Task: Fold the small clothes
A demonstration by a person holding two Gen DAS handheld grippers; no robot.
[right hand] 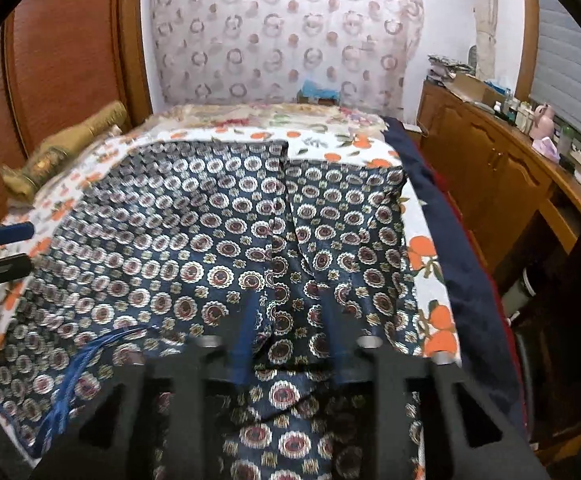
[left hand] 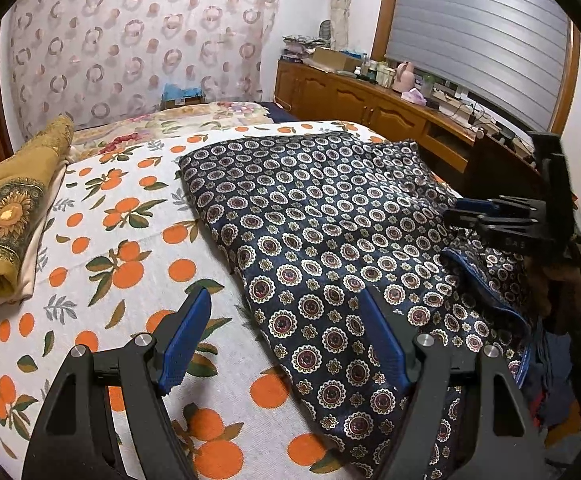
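A navy medallion-patterned cloth garment (left hand: pixel 322 232) is spread on the orange-printed white bedsheet (left hand: pixel 102 240). A folded mustard-gold patterned blanket (left hand: pixel 14 216) is laid to its left; a long wooden cabinet (left hand: pixel 354 100) is set behind, rightward.

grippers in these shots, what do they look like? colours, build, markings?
Both alike: left gripper and right gripper have black angular plastic arms with cut-out windows, silver round pivot pins and flat blue ribbed pads. No readable markings or cables visible.

We look from each wrist, angled down and close over the bed (left hand: pixel 102 216). Our left view faces its far right corner; our right view faces the headboard end. Both share the patterned garment (left hand: pixel 330 240) and wooden cabinets (right hand: pixel 486 160).
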